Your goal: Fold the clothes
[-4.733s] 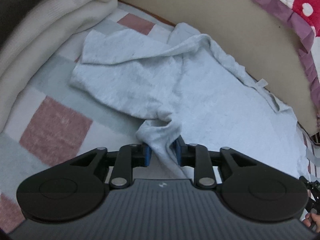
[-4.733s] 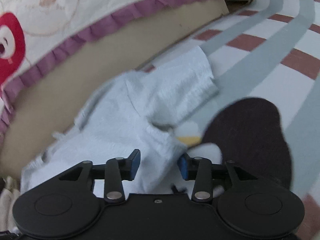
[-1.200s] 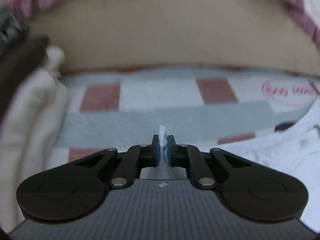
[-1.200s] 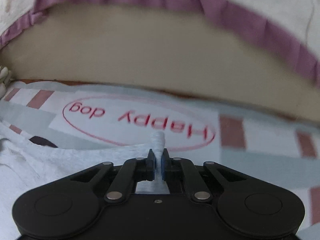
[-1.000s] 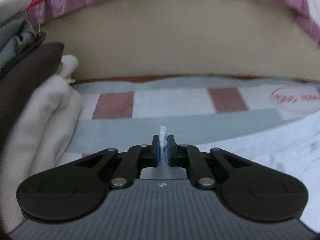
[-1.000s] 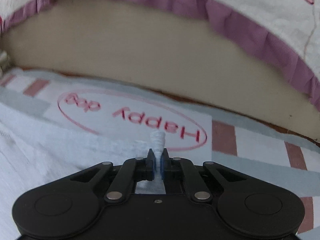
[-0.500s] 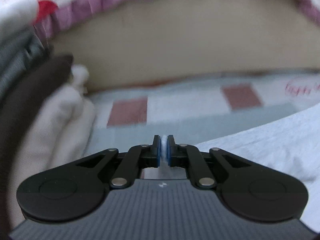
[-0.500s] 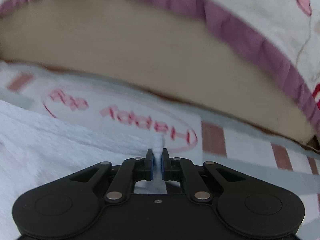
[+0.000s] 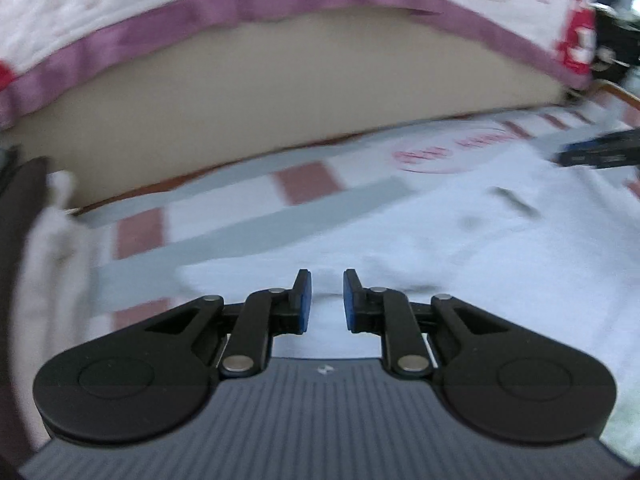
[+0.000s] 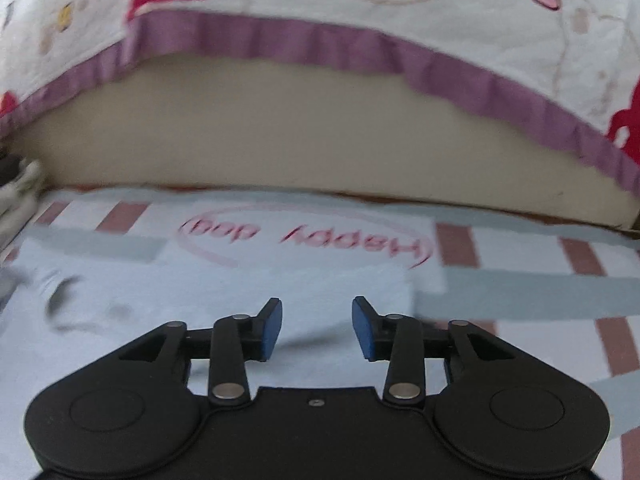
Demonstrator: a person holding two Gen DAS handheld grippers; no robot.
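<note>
Lying spread on the checked mat (image 10: 520,288), the pale blue garment (image 9: 460,248) sits under both released tools, left tool (image 9: 324,296) and right tool (image 10: 317,326), so the person should smooth wrinkles before regripping an edge.

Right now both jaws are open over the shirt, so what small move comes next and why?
Probably lower the left gripper and right gripper onto the shirt's near edge and pinch it for the next fold: both hold nothing, and the shirt lies spread flat on the mat.
</note>
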